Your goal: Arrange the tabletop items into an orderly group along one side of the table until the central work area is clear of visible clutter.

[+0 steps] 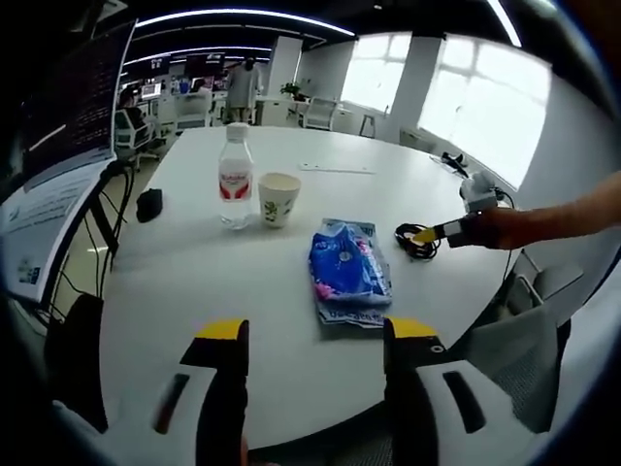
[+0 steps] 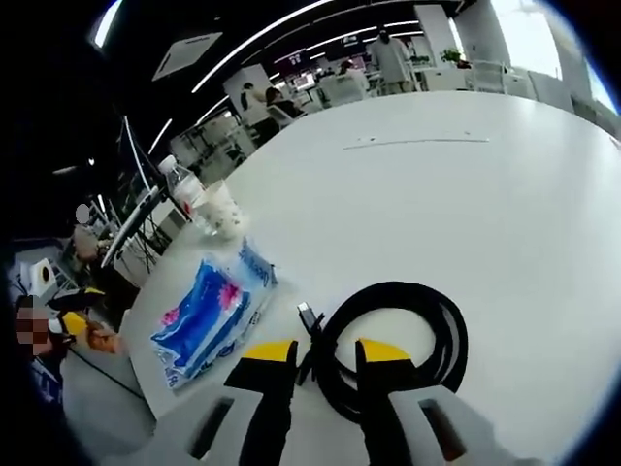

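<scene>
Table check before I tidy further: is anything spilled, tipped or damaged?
Nothing stands out. The water bottle and paper cup stand upright, the blue packet lies flat, and the coiled black cable sits at the right gripper.

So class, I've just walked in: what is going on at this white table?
A person is tidying it with two handheld grippers. The right gripper is open around the coiled black cable. The left gripper hangs open near the blue packet. A water bottle and paper cup stand side by side.
</scene>
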`<state>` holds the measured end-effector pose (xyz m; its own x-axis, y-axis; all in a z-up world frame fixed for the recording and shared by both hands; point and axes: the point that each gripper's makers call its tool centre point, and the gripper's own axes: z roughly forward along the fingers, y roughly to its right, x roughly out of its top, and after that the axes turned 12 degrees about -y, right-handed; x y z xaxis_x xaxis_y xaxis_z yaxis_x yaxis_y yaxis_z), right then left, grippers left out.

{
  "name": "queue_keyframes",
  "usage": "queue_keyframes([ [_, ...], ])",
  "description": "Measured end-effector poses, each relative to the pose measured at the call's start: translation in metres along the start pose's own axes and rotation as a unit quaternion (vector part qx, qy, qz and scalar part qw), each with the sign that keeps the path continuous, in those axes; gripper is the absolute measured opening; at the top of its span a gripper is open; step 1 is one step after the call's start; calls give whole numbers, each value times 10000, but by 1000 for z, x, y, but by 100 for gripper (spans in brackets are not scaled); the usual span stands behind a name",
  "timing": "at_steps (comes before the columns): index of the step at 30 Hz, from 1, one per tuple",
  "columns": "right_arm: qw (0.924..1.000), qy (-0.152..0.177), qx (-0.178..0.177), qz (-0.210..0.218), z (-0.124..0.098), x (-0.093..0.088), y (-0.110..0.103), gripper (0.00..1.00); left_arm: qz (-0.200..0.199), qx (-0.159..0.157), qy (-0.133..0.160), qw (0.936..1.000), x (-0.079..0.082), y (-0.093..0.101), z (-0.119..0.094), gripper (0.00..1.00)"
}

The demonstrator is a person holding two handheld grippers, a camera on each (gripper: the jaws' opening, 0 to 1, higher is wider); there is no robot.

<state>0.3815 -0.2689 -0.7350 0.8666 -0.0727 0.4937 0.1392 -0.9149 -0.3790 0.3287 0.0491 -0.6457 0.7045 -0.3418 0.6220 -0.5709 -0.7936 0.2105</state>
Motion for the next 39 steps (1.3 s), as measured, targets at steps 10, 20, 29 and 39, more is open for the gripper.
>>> queue_keyframes([
  [10, 10000, 59, 40, 10, -6, -4, 0, 23, 29, -36, 7, 10000, 2, 8, 2, 55],
  [20, 9998, 56, 136, -125, -7, -5, -12, 23, 78, -87, -31, 9999, -2, 19, 5, 56],
  [29, 9984, -16, 290, -476, 1, 0, -38, 23, 76, -147, 0, 9999, 2, 30, 11, 55],
  [39, 9958, -125, 433, -802, 10, 1, -61, 23, 24, -268, -43, 9996, 1, 43, 19, 55],
])
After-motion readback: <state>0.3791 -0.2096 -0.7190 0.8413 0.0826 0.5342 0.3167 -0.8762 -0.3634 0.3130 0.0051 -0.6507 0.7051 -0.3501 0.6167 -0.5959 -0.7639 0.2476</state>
